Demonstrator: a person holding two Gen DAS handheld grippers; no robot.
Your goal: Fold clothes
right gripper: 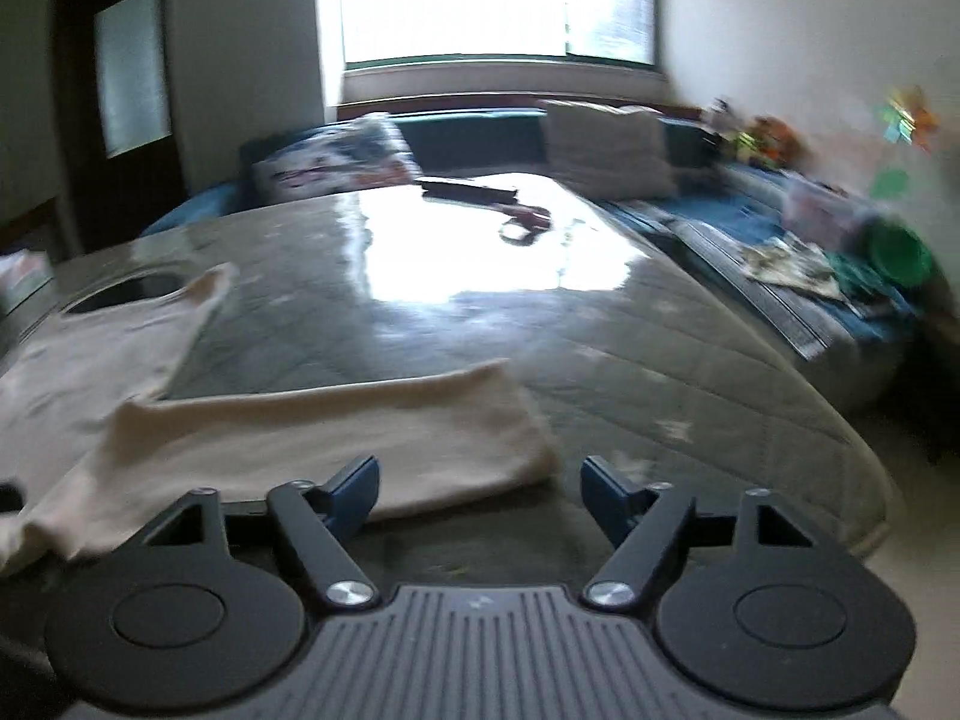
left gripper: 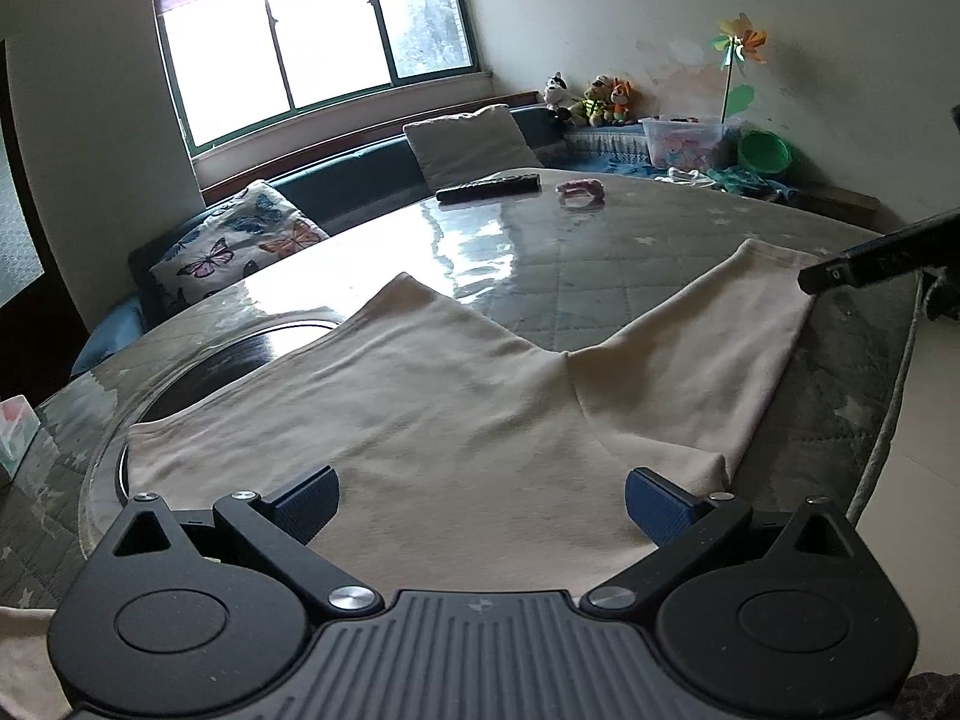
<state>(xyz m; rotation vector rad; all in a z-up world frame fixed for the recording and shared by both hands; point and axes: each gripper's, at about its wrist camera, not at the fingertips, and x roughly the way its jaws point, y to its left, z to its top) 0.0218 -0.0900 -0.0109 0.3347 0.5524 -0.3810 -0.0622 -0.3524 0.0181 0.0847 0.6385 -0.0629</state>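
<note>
Cream shorts [left gripper: 456, 396] lie flat on the table [left gripper: 600, 252].

My left gripper [left gripper: 480, 501] and right gripper [right gripper: 480, 495] both have jaws apart, empty; right view blurred, shorts' waist hidden near table's edge.

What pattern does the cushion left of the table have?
Colourful butterflies on white cushion; clearest in left wrist view.

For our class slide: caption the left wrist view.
Open left gripper poised over cream shorts spread on a quilted table.
</note>
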